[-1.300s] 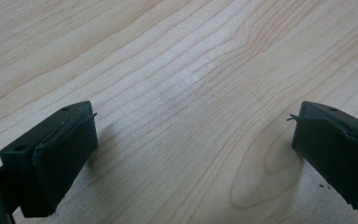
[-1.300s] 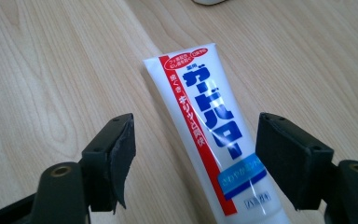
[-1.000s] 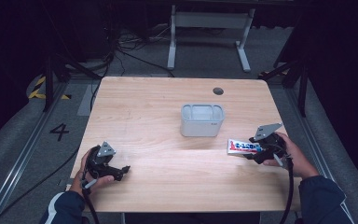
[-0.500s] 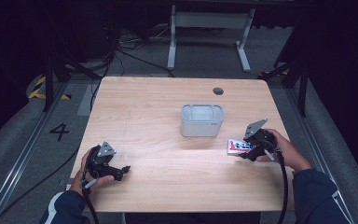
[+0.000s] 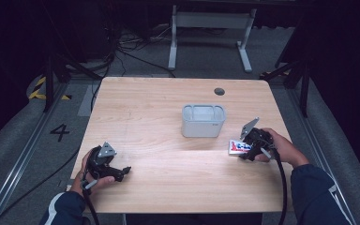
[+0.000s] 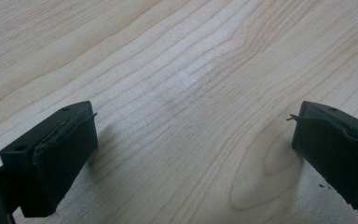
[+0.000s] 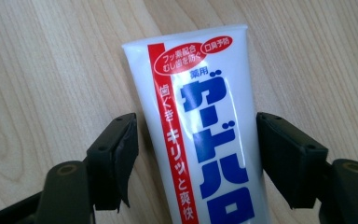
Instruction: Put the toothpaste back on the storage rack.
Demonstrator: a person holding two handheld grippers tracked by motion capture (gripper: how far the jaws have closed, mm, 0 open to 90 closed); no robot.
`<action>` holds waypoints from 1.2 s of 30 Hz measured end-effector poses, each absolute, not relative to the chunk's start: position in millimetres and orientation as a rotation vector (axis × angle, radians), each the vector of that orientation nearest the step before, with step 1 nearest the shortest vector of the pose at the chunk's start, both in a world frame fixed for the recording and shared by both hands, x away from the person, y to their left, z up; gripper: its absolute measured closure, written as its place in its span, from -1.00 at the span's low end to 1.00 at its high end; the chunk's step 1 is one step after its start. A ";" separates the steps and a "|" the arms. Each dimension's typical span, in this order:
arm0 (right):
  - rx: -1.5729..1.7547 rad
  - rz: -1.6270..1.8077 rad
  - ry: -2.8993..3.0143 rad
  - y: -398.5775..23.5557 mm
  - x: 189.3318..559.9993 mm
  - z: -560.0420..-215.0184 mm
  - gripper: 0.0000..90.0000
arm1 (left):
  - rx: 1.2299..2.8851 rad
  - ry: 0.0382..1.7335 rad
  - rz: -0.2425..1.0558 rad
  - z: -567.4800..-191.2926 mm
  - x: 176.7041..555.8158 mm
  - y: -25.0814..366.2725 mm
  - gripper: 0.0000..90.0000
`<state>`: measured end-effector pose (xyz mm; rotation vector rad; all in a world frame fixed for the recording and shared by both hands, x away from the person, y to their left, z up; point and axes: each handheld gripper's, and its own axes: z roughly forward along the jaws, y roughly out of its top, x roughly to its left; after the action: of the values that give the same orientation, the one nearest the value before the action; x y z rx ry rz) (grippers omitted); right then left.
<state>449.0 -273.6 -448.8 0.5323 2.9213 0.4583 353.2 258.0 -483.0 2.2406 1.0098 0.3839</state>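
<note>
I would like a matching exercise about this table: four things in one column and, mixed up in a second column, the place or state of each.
Things:
1. tube
2. bin
3. left hand-held gripper
4. round hole

Places or states:
A. open over bare wood
B. far edge of the table, right of centre
C. lying between the open jaws of the right hand-held gripper
D. middle of the table

Pairs: 1-C, 2-D, 3-A, 4-B

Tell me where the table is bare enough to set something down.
Bare wood runs across the whole far strip behind the grey bin, and down the left half between the bin and the left gripper. The near middle is also free. It is crowded at the right edge, where the right gripper straddles the toothpaste tube.
</note>
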 end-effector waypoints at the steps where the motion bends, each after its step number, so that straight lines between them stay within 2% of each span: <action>1: 0.526 0.463 2.923 -273.4 449.5 -448.8 -0.27 | 2.241 1.009 0.384 -482.9 353.2 258.0 -0.99; 6: 0.539 0.455 2.940 -272.6 453.4 -448.1 -0.17 | 2.242 1.007 0.385 -482.9 353.3 258.0 -0.99; 19: 0.615 0.485 2.967 -274.6 460.1 -448.1 -0.06 | 2.242 1.007 0.385 -483.0 353.3 258.0 -0.99; 30: 0.625 0.537 2.903 -279.2 453.1 -445.3 0.22 | 2.241 1.005 0.386 -483.0 353.5 258.0 -0.99; 36: 0.659 0.580 2.873 -284.0 448.8 -442.8 0.29 | 2.240 1.008 0.382 -483.0 353.3 257.8 -0.99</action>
<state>448.8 -284.0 -442.8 0.6591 2.8727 0.5803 353.3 257.8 -483.0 2.2396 1.0080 0.3822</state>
